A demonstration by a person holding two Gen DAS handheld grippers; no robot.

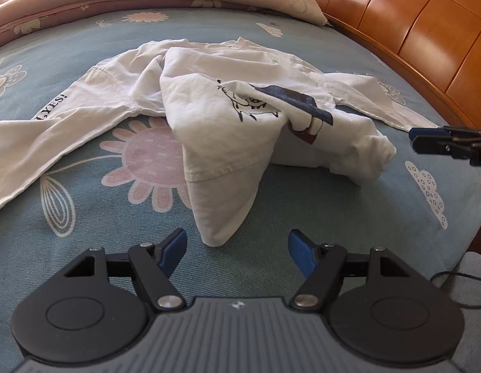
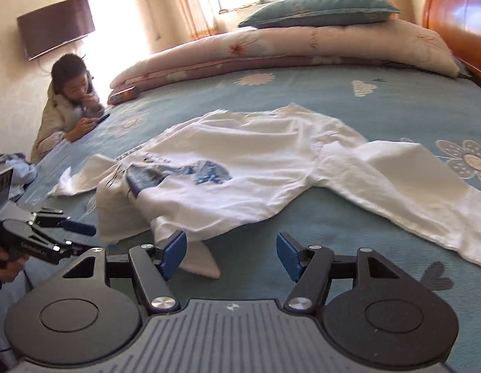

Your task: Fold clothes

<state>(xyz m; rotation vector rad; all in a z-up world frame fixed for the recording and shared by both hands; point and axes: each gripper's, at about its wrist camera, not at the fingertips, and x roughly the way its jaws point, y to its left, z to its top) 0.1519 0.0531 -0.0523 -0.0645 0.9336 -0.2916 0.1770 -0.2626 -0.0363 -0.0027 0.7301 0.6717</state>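
Lying crumpled across the middle of a blue bedsheet printed with pink flowers and white clouds [image 1: 287, 186] is a white long-sleeved cotton shirt with a dark cartoon print [image 1: 209, 105], its body bunched into loose folds and its hem corner drooping toward the near edge of the bed. One sleeve, lettered in black, is stretching out flat to the left in the left wrist view, and the other sleeve is trailing off toward the right. The left gripper [image 1: 237, 247], black with blue finger pads, is hovering just in front of that drooping hem corner with its jaws spread wide and nothing between them. The right gripper [image 2: 231, 253] is likewise standing wide open and empty, its fingers pointing at the near edge of the shirt [image 2: 240, 168], with one pad just beside a small fold of white cloth. Each gripper is showing at the edge of the other's view, apart from the shirt. Beyond the shirt, a folded pink floral quilt [image 2: 287, 52] is lying along the far side of the bed with a teal pillow [image 2: 321, 9] resting on top of it, beside an orange wooden headboard [image 1: 411, 28]. A dark-haired person [image 2: 72, 93] is leaning on the far left side of the bed, looking down at a phone.
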